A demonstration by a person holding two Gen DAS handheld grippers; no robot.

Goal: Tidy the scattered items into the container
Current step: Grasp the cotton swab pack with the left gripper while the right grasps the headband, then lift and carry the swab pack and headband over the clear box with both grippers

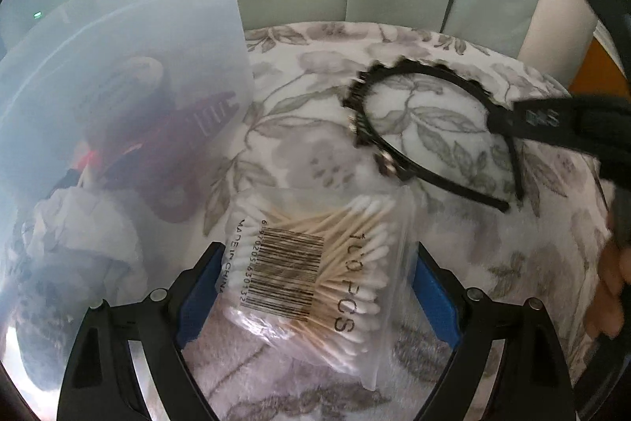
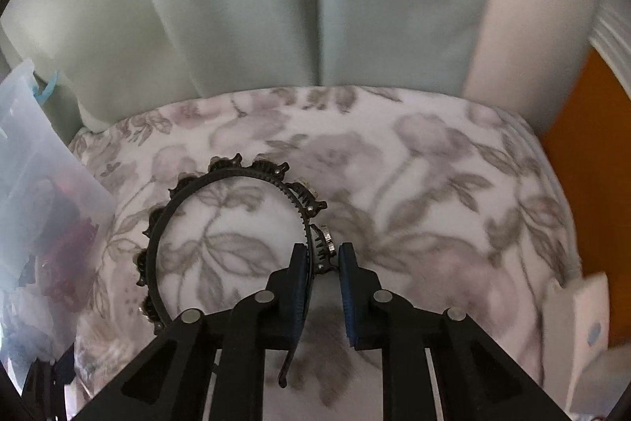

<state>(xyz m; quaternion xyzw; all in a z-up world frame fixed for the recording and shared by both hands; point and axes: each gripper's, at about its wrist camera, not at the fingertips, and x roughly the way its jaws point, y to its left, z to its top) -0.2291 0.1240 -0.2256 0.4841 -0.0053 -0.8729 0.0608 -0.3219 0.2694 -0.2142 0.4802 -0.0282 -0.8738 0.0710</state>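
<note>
Container (image 1: 118, 66) part-filled; headband (image 2: 221, 176) and swab bag (image 1: 315, 263) remain on the bed: right gripper (image 2: 322, 259) pinching headband, left gripper (image 1: 315, 287) spread wide around bag.

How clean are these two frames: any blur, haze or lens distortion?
Left wrist view: the right tongs and headband smear with motion blur, the translucent container hazes its contents, and the cotton swab bag stays sharp. Right wrist view: mostly sharp, blurred at the right edge. Both bend at the fisheye rim.
</note>
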